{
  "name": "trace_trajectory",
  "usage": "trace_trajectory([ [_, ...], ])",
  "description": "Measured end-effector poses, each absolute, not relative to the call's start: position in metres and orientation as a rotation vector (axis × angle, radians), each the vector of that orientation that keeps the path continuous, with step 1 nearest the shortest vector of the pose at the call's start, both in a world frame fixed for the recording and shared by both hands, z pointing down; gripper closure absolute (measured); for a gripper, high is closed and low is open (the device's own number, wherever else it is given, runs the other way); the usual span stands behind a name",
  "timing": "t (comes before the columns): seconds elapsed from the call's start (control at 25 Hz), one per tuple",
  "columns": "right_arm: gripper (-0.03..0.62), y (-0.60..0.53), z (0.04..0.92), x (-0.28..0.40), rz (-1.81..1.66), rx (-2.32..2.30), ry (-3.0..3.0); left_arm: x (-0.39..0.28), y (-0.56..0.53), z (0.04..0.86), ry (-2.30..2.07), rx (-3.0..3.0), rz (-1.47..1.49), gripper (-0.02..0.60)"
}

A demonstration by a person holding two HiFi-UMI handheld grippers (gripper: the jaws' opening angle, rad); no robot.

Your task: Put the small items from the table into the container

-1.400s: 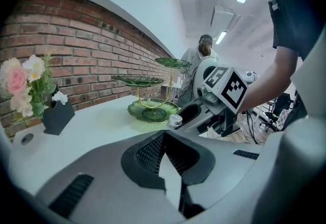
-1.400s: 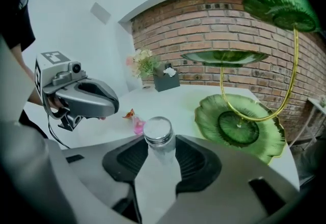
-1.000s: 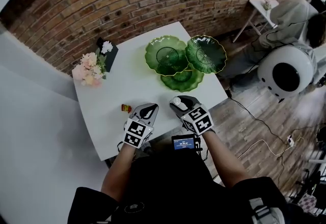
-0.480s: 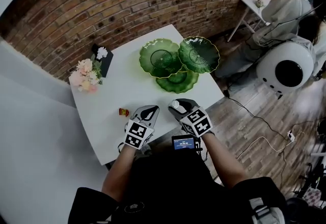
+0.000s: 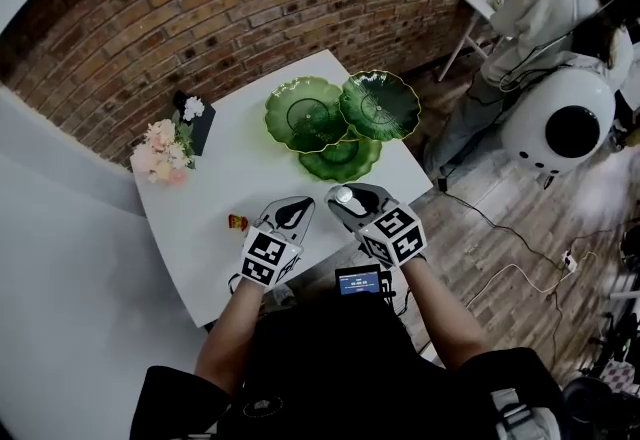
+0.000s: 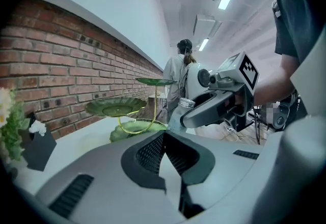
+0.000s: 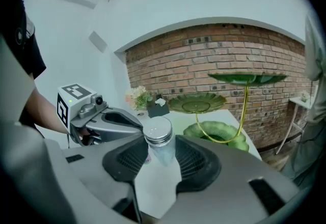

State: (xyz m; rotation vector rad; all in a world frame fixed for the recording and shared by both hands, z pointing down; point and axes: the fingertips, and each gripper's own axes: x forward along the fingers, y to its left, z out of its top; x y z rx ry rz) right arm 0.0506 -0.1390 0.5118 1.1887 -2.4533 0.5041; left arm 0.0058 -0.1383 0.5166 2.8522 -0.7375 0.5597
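Brick wall (image 5: 250,8) curves across the top of the head view, and below it sits the white table (image 5: 225,178). At the table's upper right stands the green tiered dish (image 5: 305,113), made of three leaf-shaped plates. Flowers (image 5: 158,146) and a black card holder (image 5: 200,124) sit at the table's upper left edge. A small red and yellow item (image 5: 238,222) lies on the table near its lower edge, just left of your left gripper (image 5: 297,204). Your right gripper (image 5: 357,191) is beside the left one, to its right, with a small metal-capped bottle (image 5: 345,197) between its jaws. Below your hands a small lit screen (image 5: 360,280) shows. A person (image 5: 540,13) and a white round pod (image 5: 565,123) fill the upper right, off the table.

Turning to the left gripper view, your left jaws stand apart with nothing between them, and bare table shows through the gap. The right gripper and its bottle are at centre right. The green tiered dish stands left of centre, farther back.

Last, the right gripper view shows your right jaws standing wide and closed on the bottle. It stands upright at frame centre, its cap above the pads. The left gripper is at the left, and the green tiered dish is at the right in front of the brick wall.
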Motion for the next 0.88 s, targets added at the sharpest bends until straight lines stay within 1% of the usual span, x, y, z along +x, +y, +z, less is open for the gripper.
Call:
trace_trajectory([
  [0.52, 0.416, -0.173, 0.400, 0.113, 0.236, 1.450, -2.513, 0.072, -0.180, 0.429, -0.669, 3.052, 0.421, 0.572],
  [0.72, 0.416, -0.189, 0.380, 0.144, 0.207, 1.561, -2.496, 0.098, -0.192, 0.405, -0.666, 3.097, 0.390, 0.572],
  [0.88, 0.416, -0.204, 0.382, 0.164, 0.205, 1.605, -2.465, 0.117, -0.198, 0.399, -0.651, 3.115, 0.382, 0.572],
])
